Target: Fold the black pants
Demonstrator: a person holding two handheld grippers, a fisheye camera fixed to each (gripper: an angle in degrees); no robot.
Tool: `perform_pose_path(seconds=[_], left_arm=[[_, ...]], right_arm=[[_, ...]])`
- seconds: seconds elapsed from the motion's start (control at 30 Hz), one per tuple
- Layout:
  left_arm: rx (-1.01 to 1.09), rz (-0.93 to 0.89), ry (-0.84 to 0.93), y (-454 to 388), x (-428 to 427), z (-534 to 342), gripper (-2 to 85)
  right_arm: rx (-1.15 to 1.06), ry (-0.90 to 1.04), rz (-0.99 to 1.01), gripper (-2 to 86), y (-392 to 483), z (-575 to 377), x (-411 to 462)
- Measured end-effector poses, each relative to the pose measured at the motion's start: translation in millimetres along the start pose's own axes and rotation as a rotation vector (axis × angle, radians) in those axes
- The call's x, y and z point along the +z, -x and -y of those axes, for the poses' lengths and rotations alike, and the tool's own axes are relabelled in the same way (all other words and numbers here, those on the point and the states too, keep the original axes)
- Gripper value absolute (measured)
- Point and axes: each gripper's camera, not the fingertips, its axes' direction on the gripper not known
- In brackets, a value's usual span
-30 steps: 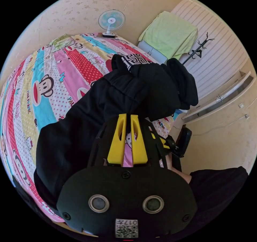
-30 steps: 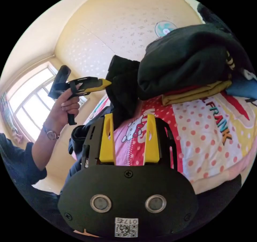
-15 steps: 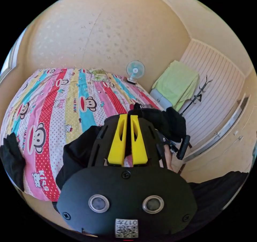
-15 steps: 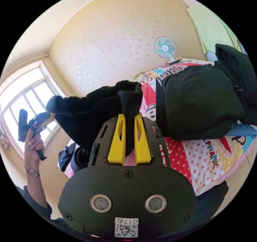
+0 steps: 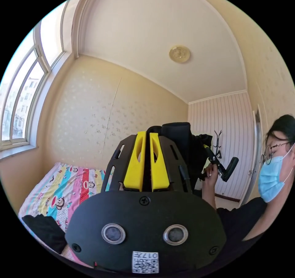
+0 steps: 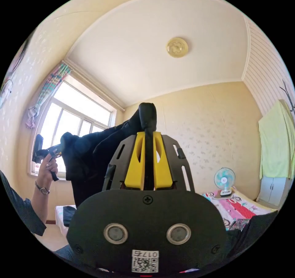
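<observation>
- Right gripper view: black pants (image 6: 92, 155) hang in the air, soft matte cloth stretched sideways between both tools.
- Right gripper (image 6: 148, 136), yellow jaws nearly together, pinches a bunched fold that pokes up past the tips.
- Left gripper (image 5: 144, 136) likewise clenches the black cloth.
- Below lies a cartoon-print bedsheet (image 5: 61, 189).

The black pants (image 6: 89, 155) hang down behind the right tongs' (image 6: 148, 161) housing, their lower part hidden.
</observation>
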Motion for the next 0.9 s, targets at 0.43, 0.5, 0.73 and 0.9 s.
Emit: perform_pose_path(seconds=[0.43,0.5,0.73,0.9], left_arm=[[0.145,0.02,-0.158,-28,-35,85,-0.1],[0.099,0.052,-0.082,8,0,79,-0.1],[-0.121,0.357,0.239,204,246,98,1.0],[-0.018,0.721,0.691,326,359,-19,0.3]], right_arm=[[-0.145,-0.029,-0.029,1.7,73,93,29],[-0.125,0.025,-0.03,1.8,65,75,54],[-0.164,0.429,-0.118,4.2,-15,4,347],[0.191,0.945,-0.157,6.8,-111,-143,488]])
